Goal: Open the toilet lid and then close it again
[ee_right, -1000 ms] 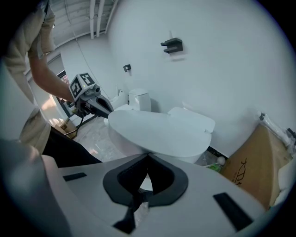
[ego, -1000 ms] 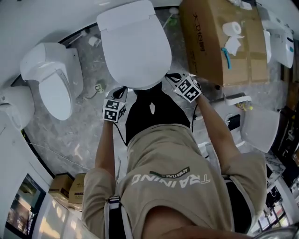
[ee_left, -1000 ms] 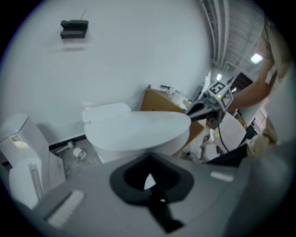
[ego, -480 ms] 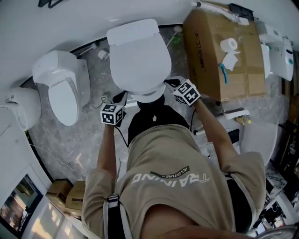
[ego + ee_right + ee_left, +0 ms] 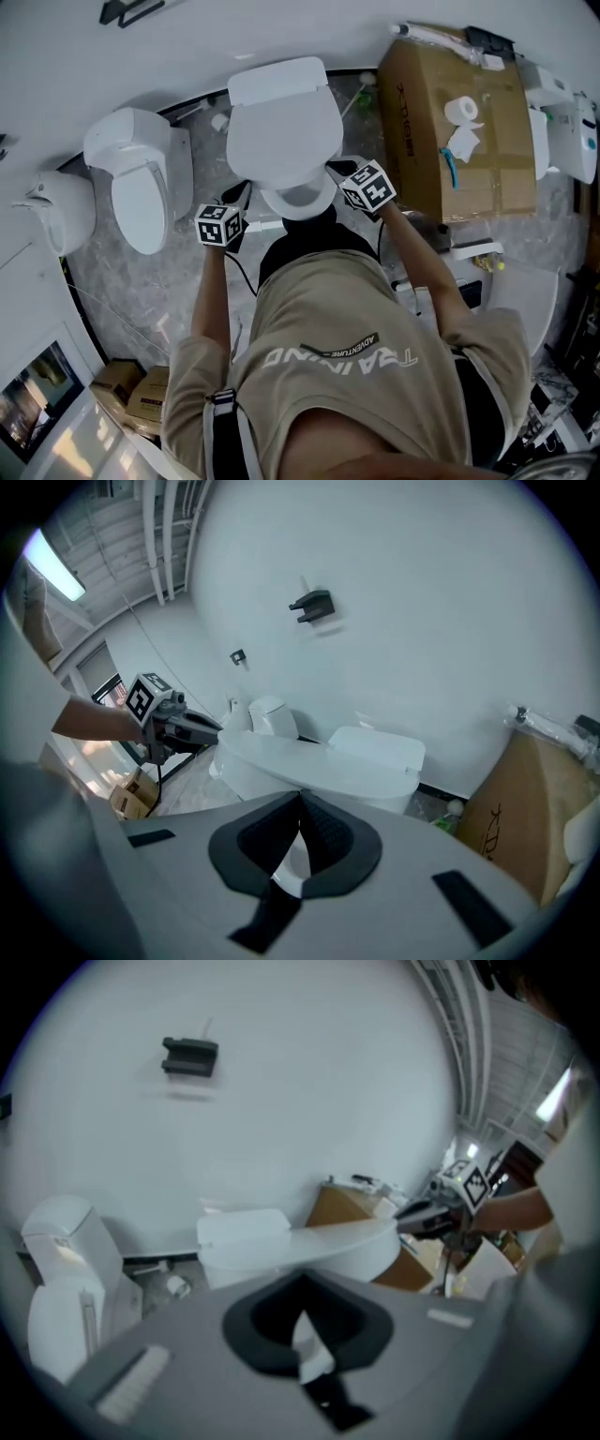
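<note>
So the white toilet lid [image 5: 284,131] is sitting over the middle toilet, right in front of the person. From the head view its front edge looks lifted a bit, because the rim of the bowl [image 5: 300,200] pokes out underneath it. The left gripper [image 5: 240,194] is at the lid's front-left edge and the right gripper [image 5: 337,169] is at the front-right, one on each side with the lid between them. In the left gripper view, the left gripper's [image 5: 300,1282] jaws are pressed together at the tips, with just a sliver of white showing through the slit behind them. The lid [image 5: 319,1241] runs across just above, and you can see the right gripper [image 5: 419,1215] with its dark jaws up against the lid's far edge. Same deal in the right gripper view: the right gripper's [image 5: 300,799] jaws meet at the tips with nothing clamped that I can make out. The lid [image 5: 309,759] lies nearly flat just beyond, and the left gripper [image 5: 202,729] is touching its other side. Around it there's a second toilet [image 5: 141,183] to the left, a cardboard box [image 5: 450,141] to the right with a roll of toilet paper [image 5: 461,110] on top, and a black bracket [image 5: 312,605] up on the white wall.
</note>
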A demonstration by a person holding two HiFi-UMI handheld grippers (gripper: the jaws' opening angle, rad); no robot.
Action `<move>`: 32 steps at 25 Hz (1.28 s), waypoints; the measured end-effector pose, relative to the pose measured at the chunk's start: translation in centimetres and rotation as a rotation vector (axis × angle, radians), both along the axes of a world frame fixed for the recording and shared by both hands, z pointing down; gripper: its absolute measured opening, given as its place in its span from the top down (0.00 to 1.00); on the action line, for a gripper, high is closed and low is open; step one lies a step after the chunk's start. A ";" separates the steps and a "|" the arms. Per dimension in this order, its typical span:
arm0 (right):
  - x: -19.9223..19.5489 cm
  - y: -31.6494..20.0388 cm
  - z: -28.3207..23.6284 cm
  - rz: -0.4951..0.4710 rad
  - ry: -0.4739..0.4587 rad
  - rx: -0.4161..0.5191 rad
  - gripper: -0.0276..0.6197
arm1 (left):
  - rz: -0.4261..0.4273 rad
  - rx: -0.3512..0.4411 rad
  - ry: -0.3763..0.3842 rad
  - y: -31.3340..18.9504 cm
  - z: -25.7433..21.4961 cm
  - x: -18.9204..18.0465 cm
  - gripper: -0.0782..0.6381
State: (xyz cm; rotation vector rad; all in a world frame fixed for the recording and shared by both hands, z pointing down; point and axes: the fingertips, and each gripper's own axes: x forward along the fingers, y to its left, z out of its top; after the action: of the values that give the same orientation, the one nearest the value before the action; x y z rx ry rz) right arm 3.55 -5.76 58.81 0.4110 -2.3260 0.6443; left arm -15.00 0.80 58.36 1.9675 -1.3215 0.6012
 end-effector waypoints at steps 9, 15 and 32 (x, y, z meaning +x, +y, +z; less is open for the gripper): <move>-0.4 -2.0 -1.3 0.079 -0.037 -0.080 0.94 | -0.047 0.019 -0.014 -1.8 -1.4 -0.6 0.88; -0.9 -2.8 -2.0 0.108 -0.034 -0.078 0.94 | -0.017 0.008 -0.030 -2.6 -2.1 -1.1 0.88; -2.1 -8.1 -5.2 0.263 0.026 -0.043 0.94 | 0.067 0.078 0.094 -7.5 -5.2 -2.5 0.88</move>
State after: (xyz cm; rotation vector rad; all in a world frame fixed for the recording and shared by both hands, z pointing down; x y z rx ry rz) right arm 1.43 -13.82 53.58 0.7089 -2.2481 0.8073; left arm -17.46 -6.72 53.17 2.0843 -1.2429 0.4884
